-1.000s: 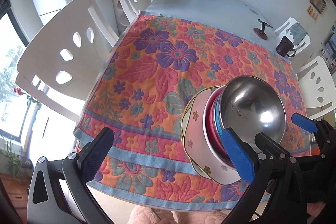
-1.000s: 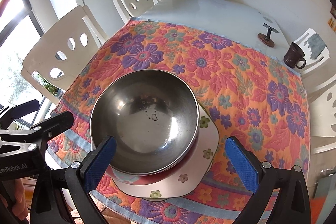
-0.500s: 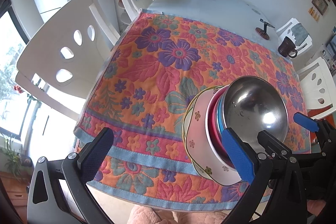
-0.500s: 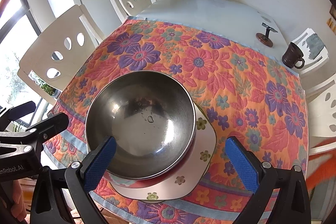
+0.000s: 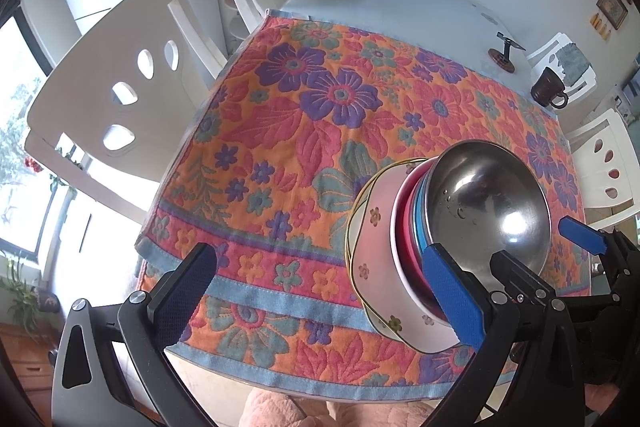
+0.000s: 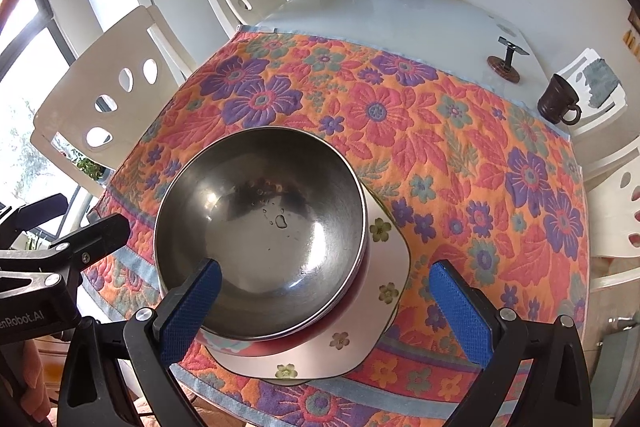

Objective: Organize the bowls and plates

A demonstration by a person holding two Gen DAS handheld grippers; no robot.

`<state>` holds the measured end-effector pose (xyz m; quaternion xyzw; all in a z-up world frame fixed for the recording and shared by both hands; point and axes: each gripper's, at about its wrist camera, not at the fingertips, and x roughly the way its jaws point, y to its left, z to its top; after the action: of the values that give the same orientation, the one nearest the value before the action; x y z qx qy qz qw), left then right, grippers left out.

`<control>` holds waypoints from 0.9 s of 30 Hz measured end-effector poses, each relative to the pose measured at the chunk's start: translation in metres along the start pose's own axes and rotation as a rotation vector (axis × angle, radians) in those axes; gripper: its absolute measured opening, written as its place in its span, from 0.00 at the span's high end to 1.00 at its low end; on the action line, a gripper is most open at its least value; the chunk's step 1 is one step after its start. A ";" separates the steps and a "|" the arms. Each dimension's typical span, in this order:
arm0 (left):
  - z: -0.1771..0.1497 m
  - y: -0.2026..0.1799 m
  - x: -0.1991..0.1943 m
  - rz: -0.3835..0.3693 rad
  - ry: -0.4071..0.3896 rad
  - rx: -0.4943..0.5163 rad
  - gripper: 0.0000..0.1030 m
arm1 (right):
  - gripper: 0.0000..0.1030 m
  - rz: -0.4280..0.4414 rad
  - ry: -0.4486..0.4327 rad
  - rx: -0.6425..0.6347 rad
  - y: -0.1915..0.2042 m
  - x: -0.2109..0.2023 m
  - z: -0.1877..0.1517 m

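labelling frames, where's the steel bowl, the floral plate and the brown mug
steel bowl (image 6: 260,223): right wrist view, inner bottom.
floral plate (image 6: 384,263): right wrist view, bare right rim.
brown mug (image 6: 554,99): right wrist view, side wall.

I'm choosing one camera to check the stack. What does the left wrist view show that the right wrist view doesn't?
Left only: the stack's side, with pink, red and blue rims layered under the steel bowl.
Right only: the bowl's full interior with water droplets, and the floral plate's squarish outline.
Both: floral cloth, brown mug, open left gripper and right gripper.
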<state>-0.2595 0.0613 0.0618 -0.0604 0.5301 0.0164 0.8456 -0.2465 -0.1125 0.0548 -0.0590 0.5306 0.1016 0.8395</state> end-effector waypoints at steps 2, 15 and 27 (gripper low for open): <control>0.000 0.000 0.000 0.002 0.002 -0.001 0.00 | 0.00 0.001 -0.001 0.004 0.001 0.000 0.000; -0.001 0.006 0.001 0.012 0.009 -0.025 0.00 | 0.00 0.040 0.022 -0.036 0.002 0.006 0.000; -0.001 0.006 0.002 0.008 0.013 -0.027 0.00 | 0.00 0.051 0.021 -0.046 0.004 0.007 0.000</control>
<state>-0.2602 0.0673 0.0595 -0.0698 0.5356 0.0265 0.8412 -0.2448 -0.1077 0.0484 -0.0657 0.5384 0.1345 0.8293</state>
